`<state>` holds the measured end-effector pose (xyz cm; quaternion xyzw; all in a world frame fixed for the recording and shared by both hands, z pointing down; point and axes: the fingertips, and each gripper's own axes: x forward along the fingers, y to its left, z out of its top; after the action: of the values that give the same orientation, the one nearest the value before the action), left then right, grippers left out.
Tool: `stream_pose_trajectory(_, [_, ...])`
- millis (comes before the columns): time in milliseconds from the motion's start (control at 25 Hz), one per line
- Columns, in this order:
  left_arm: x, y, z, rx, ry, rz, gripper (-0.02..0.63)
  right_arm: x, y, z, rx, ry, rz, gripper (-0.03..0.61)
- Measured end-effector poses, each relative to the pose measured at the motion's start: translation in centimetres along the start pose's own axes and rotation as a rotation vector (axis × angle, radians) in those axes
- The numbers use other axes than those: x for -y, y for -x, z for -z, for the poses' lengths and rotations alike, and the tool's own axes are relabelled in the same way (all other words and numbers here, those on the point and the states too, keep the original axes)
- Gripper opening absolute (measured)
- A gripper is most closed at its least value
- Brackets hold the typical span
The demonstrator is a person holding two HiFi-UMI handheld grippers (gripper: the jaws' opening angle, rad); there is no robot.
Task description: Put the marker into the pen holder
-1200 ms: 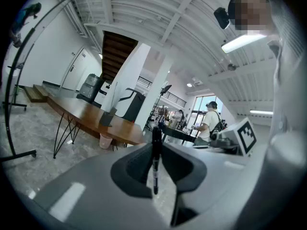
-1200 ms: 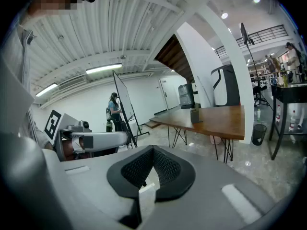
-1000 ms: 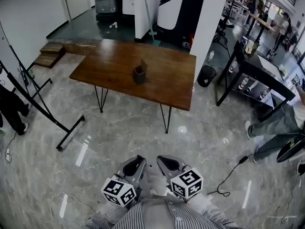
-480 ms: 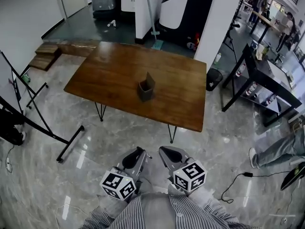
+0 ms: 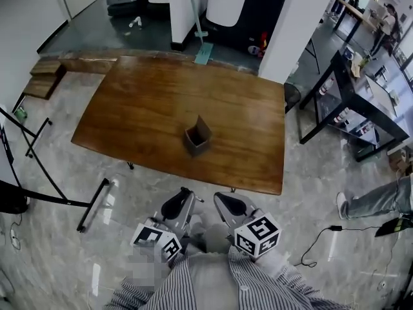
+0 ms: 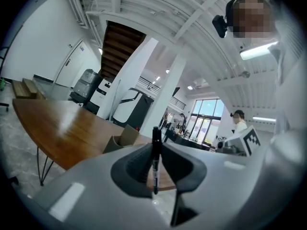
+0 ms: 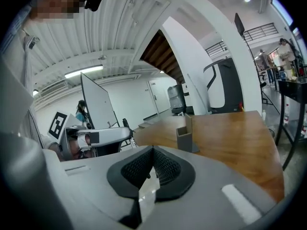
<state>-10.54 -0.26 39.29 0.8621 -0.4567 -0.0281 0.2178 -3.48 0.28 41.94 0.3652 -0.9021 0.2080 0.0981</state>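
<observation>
Your left gripper [image 6: 154, 150] is clamped on the upright marker [image 6: 156, 137]; right gripper [image 7: 152, 153] closed, empty. Marker looks light, stiff, slick: pinch the barrel firmly. Holder [image 5: 197, 136] at 12 o'clock.

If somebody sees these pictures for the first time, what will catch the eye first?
A large wooden table fills the head view, a small pen holder alone near its centre. A black marker stands upright, pinched in the left gripper; the right gripper is shut and empty.
</observation>
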Motion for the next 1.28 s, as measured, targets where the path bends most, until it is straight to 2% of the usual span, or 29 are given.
stream_pose_trajectory(320, [-2.1, -3.8, -0.5, -0.031, 0.018, -0.008, 0.06, 3.0, -2.8, -1.2, -0.015, -0.035, -0.03, 0.0])
stream_pose_trajectory(520, [-3.1, -5.7, -2.0, -0.018, 0.022, -0.035, 0.06, 4.8, -4.1, -3.1, -0.017, -0.02, -0.053, 0.0])
stream_pose_trajectory(760, [-5.6, -7.7, -4.3, 0.0, 0.008, -0.062, 0.06, 6.5, -6.2, -3.8, -0.039, -0.038, -0.064, 0.0])
stream_pose_trajectory(1000, [-8.2, -10.5, -6.7, 0.019, -0.011, -0.067, 0.06, 8.2, -8.3, -4.4, -0.059, -0.048, -0.067, 0.0])
stream_pose_trajectory(1280, [-10.5, -14.3, -7.8, 0.014, -0.021, -0.054, 0.06, 10.4, -10.6, -4.3, -0.076, -0.086, -0.057, 0.0])
